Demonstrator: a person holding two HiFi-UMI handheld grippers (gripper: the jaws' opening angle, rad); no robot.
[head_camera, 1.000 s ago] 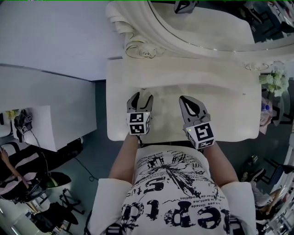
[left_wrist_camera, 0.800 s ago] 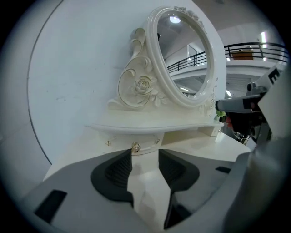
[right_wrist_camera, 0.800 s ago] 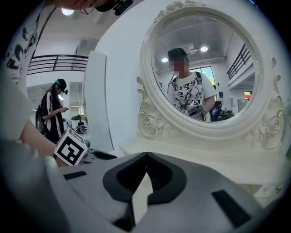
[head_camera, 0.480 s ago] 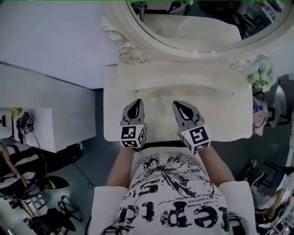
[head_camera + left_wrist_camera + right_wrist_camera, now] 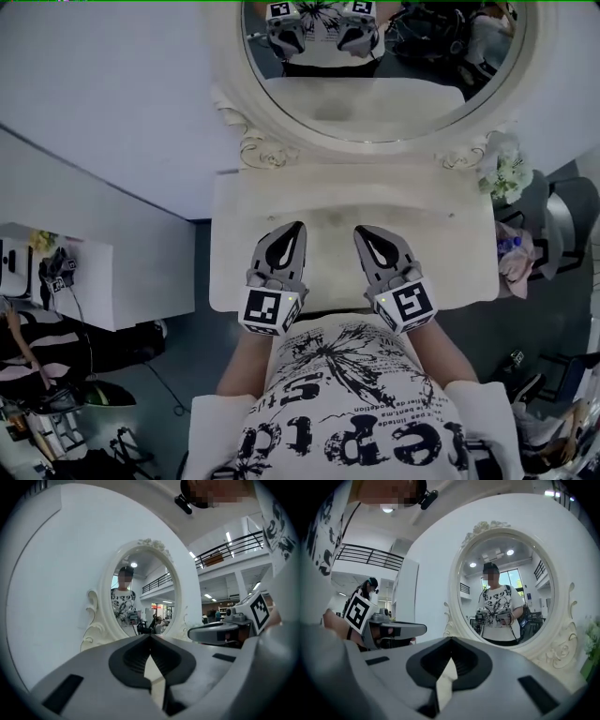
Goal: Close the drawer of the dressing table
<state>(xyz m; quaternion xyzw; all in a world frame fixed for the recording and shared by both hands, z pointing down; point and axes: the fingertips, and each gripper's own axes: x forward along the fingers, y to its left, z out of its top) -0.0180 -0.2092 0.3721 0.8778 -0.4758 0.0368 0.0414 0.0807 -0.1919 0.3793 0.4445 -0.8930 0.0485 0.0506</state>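
The dressing table point(image 5: 450, 253) is cream-white; the person's white shirt point(image 5: 347, 412) bears black print.

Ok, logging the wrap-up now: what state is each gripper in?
Left gripper: closed, holding nothing.
Right gripper: closed, holding nothing.

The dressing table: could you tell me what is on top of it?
Only the mirror stands at the back; the tabletop otherwise looks bare. The left gripper and right gripper hide patches near its front.
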